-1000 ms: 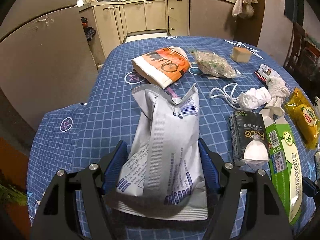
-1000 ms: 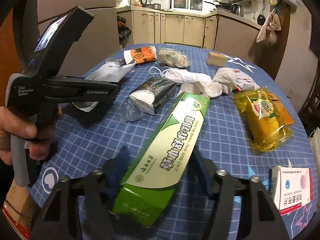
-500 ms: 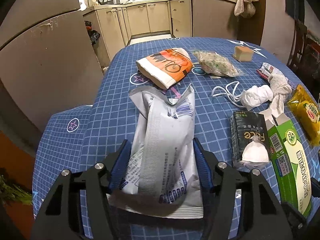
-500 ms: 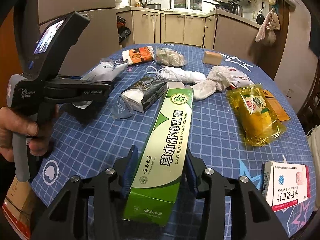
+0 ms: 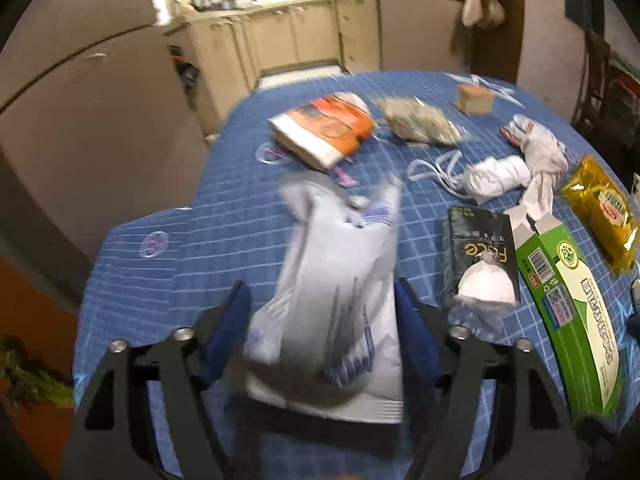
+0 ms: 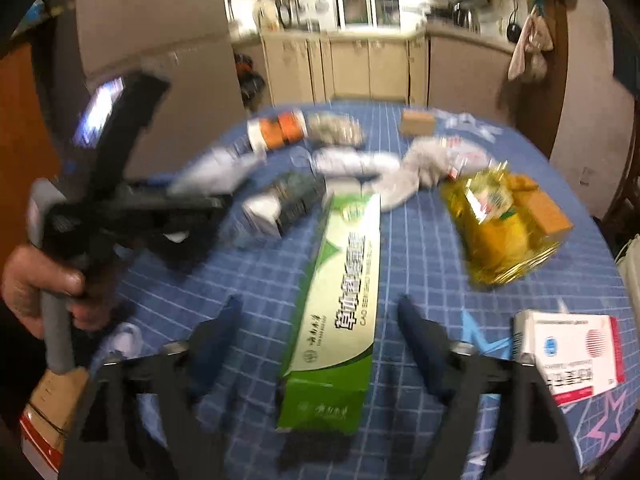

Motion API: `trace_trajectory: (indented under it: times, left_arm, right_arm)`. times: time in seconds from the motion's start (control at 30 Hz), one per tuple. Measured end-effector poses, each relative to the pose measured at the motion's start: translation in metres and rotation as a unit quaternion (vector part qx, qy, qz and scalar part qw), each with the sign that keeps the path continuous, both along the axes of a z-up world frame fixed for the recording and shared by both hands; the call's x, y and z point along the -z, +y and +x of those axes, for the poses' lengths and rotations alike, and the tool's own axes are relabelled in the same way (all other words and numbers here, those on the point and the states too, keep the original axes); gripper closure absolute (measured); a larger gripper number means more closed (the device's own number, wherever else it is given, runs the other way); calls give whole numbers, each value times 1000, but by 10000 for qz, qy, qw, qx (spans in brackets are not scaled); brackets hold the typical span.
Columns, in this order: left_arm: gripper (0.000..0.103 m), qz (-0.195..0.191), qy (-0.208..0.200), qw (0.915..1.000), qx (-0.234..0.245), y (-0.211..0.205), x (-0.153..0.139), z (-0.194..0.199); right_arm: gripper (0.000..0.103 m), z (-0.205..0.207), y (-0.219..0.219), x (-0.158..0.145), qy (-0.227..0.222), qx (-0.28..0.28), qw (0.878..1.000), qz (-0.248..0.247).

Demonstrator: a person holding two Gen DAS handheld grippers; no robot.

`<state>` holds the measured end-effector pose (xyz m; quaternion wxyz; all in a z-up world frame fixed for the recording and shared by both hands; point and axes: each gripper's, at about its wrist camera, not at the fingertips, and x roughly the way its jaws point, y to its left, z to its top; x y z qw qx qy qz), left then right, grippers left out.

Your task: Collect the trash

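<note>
Both grippers are seen over a round table covered by a blue checked cloth (image 5: 224, 216). Around the white foil bag (image 5: 340, 292) the left gripper (image 5: 322, 332) is set, its blue pads spread wide on either side; because of blur it cannot be told whether the pads press the bag. The right gripper (image 6: 316, 344) is opened wide, with the long green box (image 6: 340, 300) lying between its fingers and a clear gap kept on each side — nothing is held.

Most of the print on the bag is smeared. The near end of the green box is cut off in the left wrist view.

Beige kitchen cabinets (image 5: 304, 32) and a window are seen behind the table.

Only in the right wrist view are shown the white and red carton (image 6: 572, 352) and the hand (image 6: 44, 284) that holds the left gripper's handle — the black pack (image 5: 480, 248) with white tissue is sharper in the left one.
</note>
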<state>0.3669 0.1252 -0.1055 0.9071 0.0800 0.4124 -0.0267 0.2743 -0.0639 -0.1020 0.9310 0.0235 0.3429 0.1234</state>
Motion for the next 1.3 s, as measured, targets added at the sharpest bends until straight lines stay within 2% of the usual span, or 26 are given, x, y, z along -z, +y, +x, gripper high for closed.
trace_trajectory:
  times: [0.1, 0.2, 0.27, 0.33, 0.37, 0.47, 0.53, 0.67, 0.8, 0.9, 1.13, 1.3]
  left_arm:
    - [19, 100, -706, 9970, -296, 11, -24, -24]
    - [7, 135, -1566, 9862, -527, 20, -56, -55]
    - [5, 52, -2168, 9745, -578, 23, -77, -79]
    - [5, -128, -2533, 9657, -561, 23, -93, -96]
    - [5, -275, -2586, 9641, -538, 23, -98, -101]
    - [5, -867, -2561, 9615, -490, 22, -102, -115]
    - [5, -1082, -2612, 9577, -540, 21, -98, -122]
    - [5, -1061, -2523, 9601, -581, 13, -93, -136]
    - [5, -1107, -2372, 9629, -661, 9, -91, -154]
    - [5, -875, -2317, 9668, -625, 1, -90, -171]
    - [5, -957, -2115, 9717, -428, -6, -88, -202]
    - [5, -1161, -2089, 9702, -397, -7, -91, -212]
  right_arm:
    - [5, -15, -9, -16, -332, 82, 9994, -39]
    - [5, -38, -22, -39, -908, 385, 9948, -243]
    - [5, -54, -28, -54, -1361, 714, 9867, -522]
    - [5, -64, -31, -63, -1542, 1216, 9761, -933]
    - [5, -66, -34, -64, -1552, 1280, 9745, -991]
    - [5, -65, -46, -63, -1296, 1311, 9782, -958]
    - [5, -66, -54, -62, -1180, 1413, 9783, -947]
    - [5, -76, -68, -60, -914, 1560, 9809, -718]
    - [5, -87, -64, -56, -775, 1575, 9804, -892]
    - [5, -101, -62, -59, -767, 1562, 9814, -809]
    - [5, -137, -62, -69, -965, 1576, 9813, -532]
    - [5, -161, -67, -77, -1214, 1678, 9777, -346]
